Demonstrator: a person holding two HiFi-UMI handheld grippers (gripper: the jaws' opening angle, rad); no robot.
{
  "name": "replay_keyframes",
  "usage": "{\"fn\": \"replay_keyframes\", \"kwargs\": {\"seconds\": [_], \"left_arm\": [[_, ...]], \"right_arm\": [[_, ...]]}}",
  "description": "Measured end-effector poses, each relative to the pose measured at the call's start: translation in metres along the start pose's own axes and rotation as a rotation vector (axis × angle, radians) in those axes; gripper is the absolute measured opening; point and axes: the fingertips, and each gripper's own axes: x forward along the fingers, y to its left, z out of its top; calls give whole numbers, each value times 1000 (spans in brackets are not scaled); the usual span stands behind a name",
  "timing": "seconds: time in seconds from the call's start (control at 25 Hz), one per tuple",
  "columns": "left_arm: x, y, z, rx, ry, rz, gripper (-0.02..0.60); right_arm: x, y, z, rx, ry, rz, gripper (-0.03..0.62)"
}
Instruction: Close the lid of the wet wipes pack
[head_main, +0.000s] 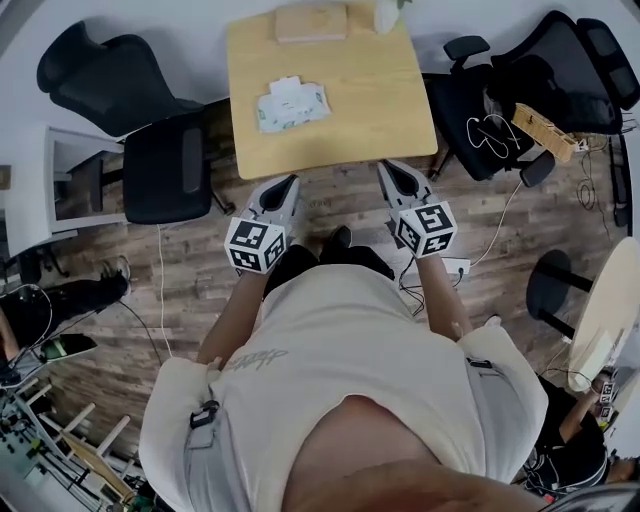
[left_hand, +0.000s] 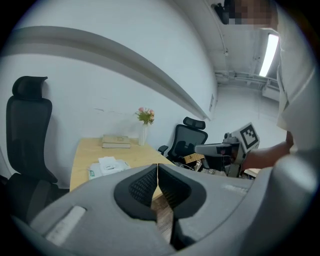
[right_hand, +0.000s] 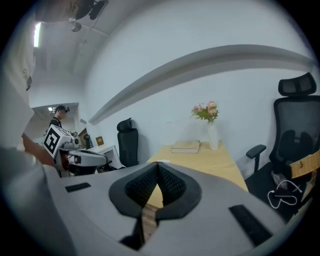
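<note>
The light wooden table (head_main: 330, 130) is the biggest thing in front of you, and everything else sits around it. A black office chair (head_main: 165, 170) stands against the table's left side. A second black office chair (head_main: 480, 110) stands off the table's right side, with a white cable draped over its seat.

You hold both grippers over the plank floor (head_main: 340, 200), just short of the table's near edge and not touching it. Your left gripper (head_main: 288, 183) points at the left part of the table's near edge. In the left gripper view its jaws are pressed together at the tips (left_hand: 157, 170), with nothing held between them. Your right gripper (head_main: 387, 167) points at the right part of that same edge. In the right gripper view its jaws are also together (right_hand: 158, 167) and hold nothing.

A tan book (head_main: 312, 22) lies flat at the table's far edge, near the middle. The wet wipes pack (head_main: 291, 105) lies flat on the table's left half, between the book and the near edge and well apart from both grippers. Its white lid flap (head_main: 286, 86) is folded open toward the table's far edge. A slim white vase (right_hand: 213, 136) with pink flowers stands upright at the table's far right corner, just beside the book.
</note>
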Motion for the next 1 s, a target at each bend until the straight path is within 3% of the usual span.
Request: {"fn": "replay_keyframes", "kwargs": {"seconds": [0.2,0.32,0.44,0.52,0.68,0.8,0.88,1.0], "left_arm": [[9,25,1,-99,2,0,16],[25,42,-1,-103,25,-15,17],[54,65,8,-126,26,-54,17],[77,77,21,-128,20,-77,17],[115,99,73,-6,-38,-124,17],[130,115,101,64,-67,-160,17],[136,132,111,34,-84,-188,17],[143,163,113,-56,-94,-198,17]], "right_arm": [[42,19,-8,-16,53,81,2],[57,15,-2,22,59,75,2],[69,-3,18,115,26,33,2],[71,-17,31,115,30,-26,2],[86,-39,54,117,43,-92,2],[106,-49,79,202,-3,-106,2],[121,-56,99,240,-53,-127,2],[147,-59,117,202,-61,-151,2]]}}
